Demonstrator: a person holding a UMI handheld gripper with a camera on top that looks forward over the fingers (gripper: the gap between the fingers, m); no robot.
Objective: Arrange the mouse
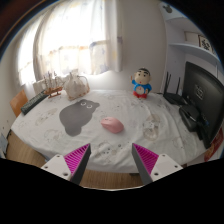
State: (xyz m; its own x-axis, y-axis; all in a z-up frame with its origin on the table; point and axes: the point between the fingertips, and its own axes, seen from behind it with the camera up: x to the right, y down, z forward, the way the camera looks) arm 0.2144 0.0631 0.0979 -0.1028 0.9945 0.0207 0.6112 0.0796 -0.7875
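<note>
Wide-open, empty tongs (112, 160) before pink mouse (112, 125), long axis crosswise, beside grey mat (78, 117).

Setting: a home room, likely a bedroom or study corner. Evidence: window (75, 40) hung with sheer pale curtains (105, 40); counter (40, 125) covered by a light patterned cloth; cartoon figure toy (143, 84); dark monitor (206, 92); wall shelf (200, 45) holding small items.

The scene is viewed from a single gripper-mounted camera, aimed forward along the fingers (152, 160), set back from and above the table (40, 125).
</note>
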